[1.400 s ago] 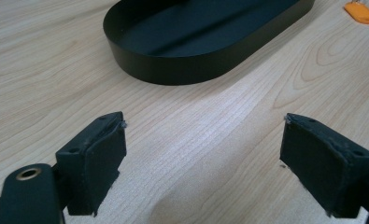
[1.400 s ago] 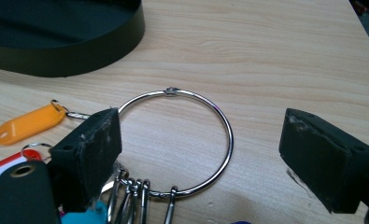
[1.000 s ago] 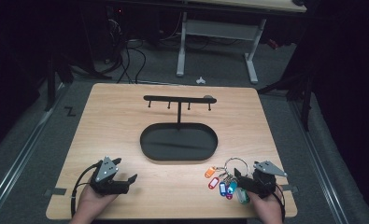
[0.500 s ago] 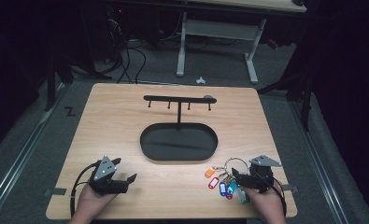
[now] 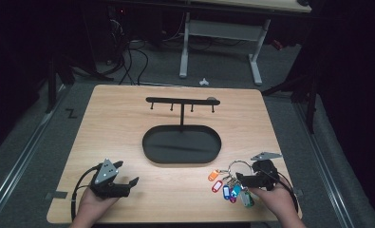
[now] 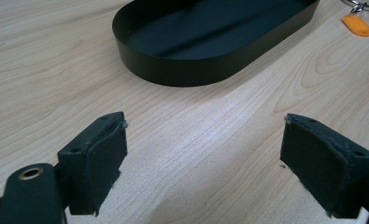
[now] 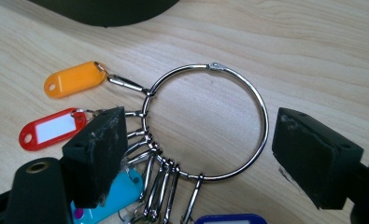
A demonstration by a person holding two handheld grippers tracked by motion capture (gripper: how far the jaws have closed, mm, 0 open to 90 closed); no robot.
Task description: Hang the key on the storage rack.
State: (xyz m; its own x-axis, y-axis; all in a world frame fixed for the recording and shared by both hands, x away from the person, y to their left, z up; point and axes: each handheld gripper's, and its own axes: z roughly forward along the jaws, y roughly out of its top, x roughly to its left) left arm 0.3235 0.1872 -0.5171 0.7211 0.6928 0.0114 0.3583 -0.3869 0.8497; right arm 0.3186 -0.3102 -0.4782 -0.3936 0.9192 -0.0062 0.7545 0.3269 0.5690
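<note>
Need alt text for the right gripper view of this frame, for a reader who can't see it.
The right gripper hovers with its two black jaws open on either side of a large metal key ring lying on the wooden table. Clipped to the ring are an orange tag, a red tag and others partly hidden by the jaw.

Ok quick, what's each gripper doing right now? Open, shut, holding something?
Left gripper: open, holding nothing, above bare table.
Right gripper: open, jaws either side of the metal key ring with coloured tags, not yet gripping it.
</note>
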